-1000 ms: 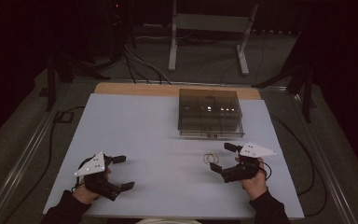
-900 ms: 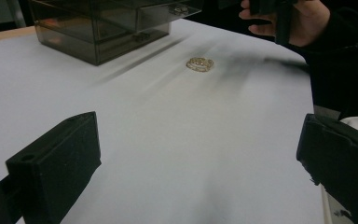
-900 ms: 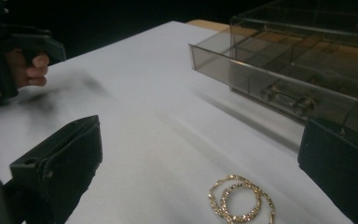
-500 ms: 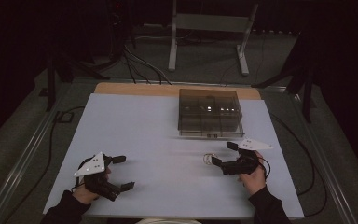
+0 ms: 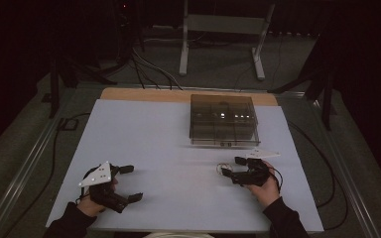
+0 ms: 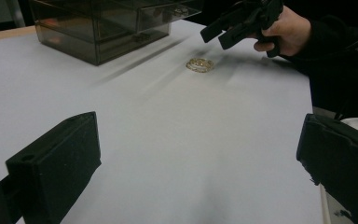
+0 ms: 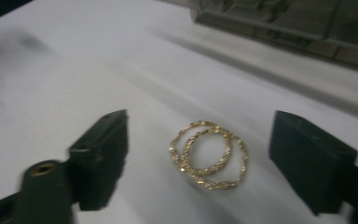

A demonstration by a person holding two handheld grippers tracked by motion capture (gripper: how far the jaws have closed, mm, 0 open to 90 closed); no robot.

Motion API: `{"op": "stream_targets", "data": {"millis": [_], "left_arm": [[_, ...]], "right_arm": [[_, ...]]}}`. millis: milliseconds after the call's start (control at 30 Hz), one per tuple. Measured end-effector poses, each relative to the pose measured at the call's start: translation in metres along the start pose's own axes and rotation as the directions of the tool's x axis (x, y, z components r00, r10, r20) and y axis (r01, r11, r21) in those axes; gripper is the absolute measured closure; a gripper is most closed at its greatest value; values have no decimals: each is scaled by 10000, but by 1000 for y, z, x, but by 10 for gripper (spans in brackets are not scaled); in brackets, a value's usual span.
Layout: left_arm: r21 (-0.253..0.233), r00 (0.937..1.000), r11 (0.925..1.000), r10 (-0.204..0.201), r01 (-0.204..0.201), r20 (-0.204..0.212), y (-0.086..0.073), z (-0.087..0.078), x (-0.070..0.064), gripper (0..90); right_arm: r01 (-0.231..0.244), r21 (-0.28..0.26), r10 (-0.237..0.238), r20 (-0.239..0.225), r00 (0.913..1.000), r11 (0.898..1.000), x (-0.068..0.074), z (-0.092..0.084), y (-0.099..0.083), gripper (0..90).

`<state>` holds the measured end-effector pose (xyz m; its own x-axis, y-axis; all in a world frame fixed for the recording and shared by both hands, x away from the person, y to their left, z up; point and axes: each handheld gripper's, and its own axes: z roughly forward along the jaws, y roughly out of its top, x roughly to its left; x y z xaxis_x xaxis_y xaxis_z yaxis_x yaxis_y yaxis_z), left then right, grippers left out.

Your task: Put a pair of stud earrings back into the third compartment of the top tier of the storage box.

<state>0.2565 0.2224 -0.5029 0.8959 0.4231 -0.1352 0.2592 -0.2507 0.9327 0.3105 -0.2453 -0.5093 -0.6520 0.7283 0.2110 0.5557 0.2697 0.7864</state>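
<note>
Two gold hoops [image 7: 213, 183] lie overlapped on the white table [image 5: 168, 139], also visible as gold hoops [image 5: 222, 168] and gold hoops [image 6: 200, 65]. My right gripper [image 7: 200, 135] is low over them with one black jaw on each side. Its jaws have just been closing, but the pads stand apart from the hoops, so it is open. From above, the right gripper [image 5: 231, 167] points left at the table's right front. My left gripper [image 5: 133, 183] rests at the front left, wide open with nothing between its jaws. The left gripper [image 6: 198, 140] faces the right gripper [image 6: 223, 32] across the table.
A smoky transparent drawer box [image 5: 222, 120] stands at the back of the table, just beyond the hoops. The drawer box [image 7: 284, 23] is close ahead of the right jaws. A metal stand [image 5: 221, 29] is on the floor behind the table. Cables run along both sides.
My right gripper has sunk and moved left until its jaws straddle the hoops, and the jaws have narrowed. The left gripper has stayed put.
</note>
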Motion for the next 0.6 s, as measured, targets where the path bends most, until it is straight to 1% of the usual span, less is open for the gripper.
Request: {"op": "stream_targets", "data": {"millis": [33, 67, 100, 167, 233, 300, 433, 467, 600], "left_arm": [[-6, 10000, 10000, -2, 2, 10, 0, 0, 0, 5], [-7, 10000, 10000, -5, 5, -4, 0, 0, 0, 5], [-10, 10000, 10000, -18, 18, -8, 0, 0, 0, 5], [18, 10000, 10000, -25, 25, -17, 0, 0, 0, 5], [28, 10000, 10000, 10, -10, 7, 0, 1, 0, 5], [17, 10000, 10000, -18, 18, -16, 0, 1, 0, 5], [42, 10000, 10000, -4, 4, -11, -1, 1, 0, 5], [12, 10000, 10000, -36, 36, -11, -1, 1, 0, 5], [31, 10000, 10000, -23, 23, 10, -1, 1, 0, 5]], "right_arm": [[72, 84, -71, -28, 10000, 9999, 1, 1, 0, 320], [131, 150, -130, -101, 9999, 9998, 2, 1, 0, 380], [178, 129, -175, -208, 9996, 9998, 3, 2, 0, 411], [351, 290, -343, -286, 9990, 9990, 5, 4, 1, 524], [561, 409, -548, -319, 9980, 9976, 6, 6, 2, 567], [642, 610, -630, -222, 9978, 9961, 7, 10, 2, 613], [742, 781, -732, -166, 9972, 9942, 7, 13, 1, 632], [923, 1097, -922, -56, 9957, 9897, 7, 17, 0, 682], [1155, 1406, -1188, 154, 9928, 9833, 9, 24, -1, 741]]}}
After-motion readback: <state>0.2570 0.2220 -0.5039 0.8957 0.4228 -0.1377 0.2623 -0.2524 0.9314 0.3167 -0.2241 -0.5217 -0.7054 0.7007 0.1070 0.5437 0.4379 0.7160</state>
